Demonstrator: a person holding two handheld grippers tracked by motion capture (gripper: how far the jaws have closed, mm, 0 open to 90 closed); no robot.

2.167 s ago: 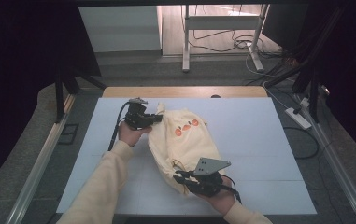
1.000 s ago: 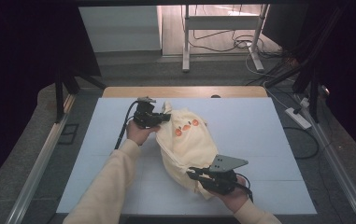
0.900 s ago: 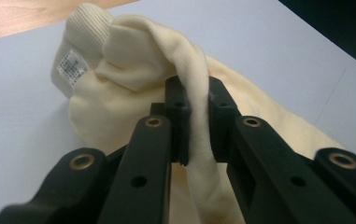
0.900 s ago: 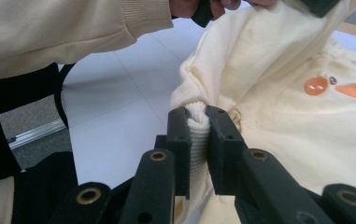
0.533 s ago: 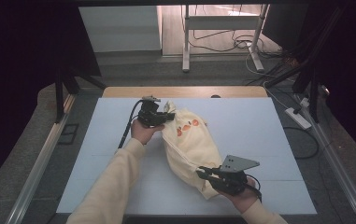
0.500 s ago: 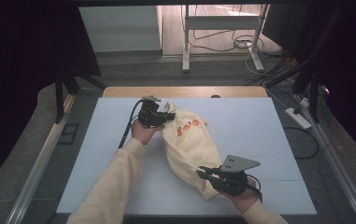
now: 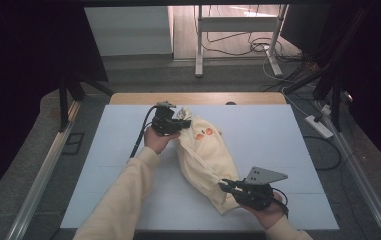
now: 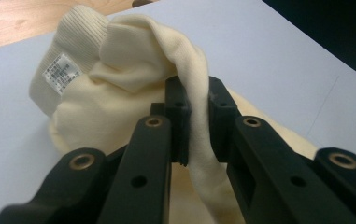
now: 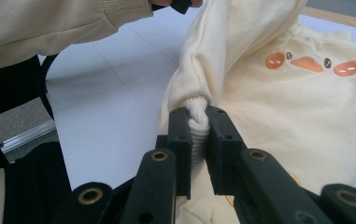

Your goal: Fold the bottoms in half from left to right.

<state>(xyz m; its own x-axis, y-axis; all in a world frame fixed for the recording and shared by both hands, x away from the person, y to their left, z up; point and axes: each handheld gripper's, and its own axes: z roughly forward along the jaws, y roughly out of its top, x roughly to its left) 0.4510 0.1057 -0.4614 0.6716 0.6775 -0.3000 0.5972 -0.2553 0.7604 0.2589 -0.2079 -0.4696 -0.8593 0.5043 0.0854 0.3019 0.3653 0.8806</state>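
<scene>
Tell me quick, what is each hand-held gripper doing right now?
Left hand-held gripper: shut on a fold of the cream sweater.
Right hand-held gripper: shut on the sweater's ribbed edge.

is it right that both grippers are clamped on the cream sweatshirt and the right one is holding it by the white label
Not quite. Both grippers are clamped on the cream sweatshirt, but the right gripper pinches a ribbed edge of the fabric, not the white label. The right gripper view shows the ribbing between its fingers; the left gripper view shows the label lying free, beyond the left gripper.
</scene>
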